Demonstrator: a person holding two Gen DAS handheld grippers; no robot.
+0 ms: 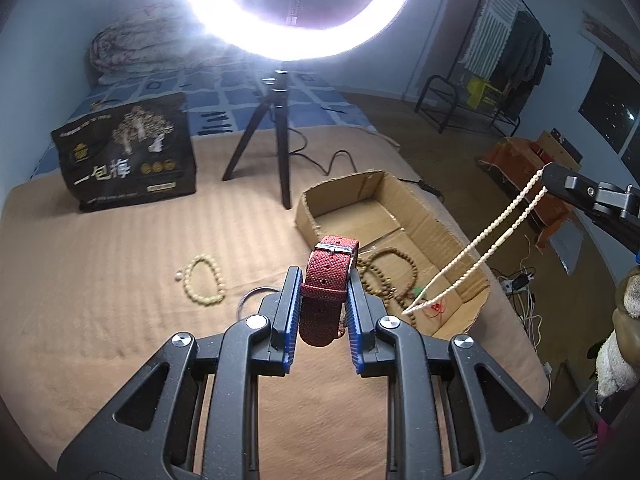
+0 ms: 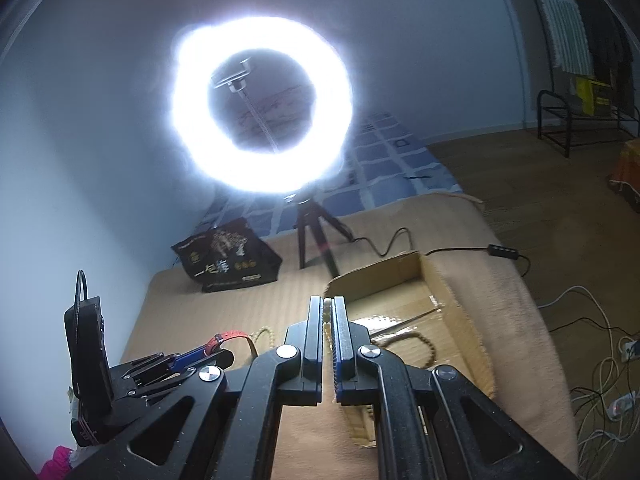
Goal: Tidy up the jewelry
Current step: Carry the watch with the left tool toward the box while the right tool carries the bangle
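Left wrist view: left gripper (image 1: 323,280) clamped on a red woven watch strap (image 1: 325,288), blue pads pressing both its sides, silver buckle at the top end, strap lifted clear of the tan blanket (image 1: 120,280). On the blanket to the left, a pale bead bracelet (image 1: 203,282) lying flat, with a thin metal ring (image 1: 250,300) just beside the gripper's left finger. Ahead and right, an open cardboard box (image 1: 400,216) holding dark wooden bead strands (image 1: 390,276). At the right edge, right gripper (image 1: 550,174) raised above the box, a long cream bead necklace (image 1: 480,248) hanging from its tip in two strands down to the box's near corner. Behind: black printed bag (image 1: 128,156), tripod (image 1: 276,140) carrying a glaring ring light (image 1: 300,20).

Right wrist view: right gripper (image 2: 328,308) pressed fully together, cream beads (image 2: 327,316) pinched between the pads. Below, the cardboard box (image 2: 452,304) with brown beads (image 2: 420,340) on its floor. At lower left, left gripper (image 2: 212,350) seen side-on, gripping the red strap (image 2: 230,336). Further back, the black bag (image 2: 228,256), tripod (image 2: 312,232) and ring light (image 2: 260,108).
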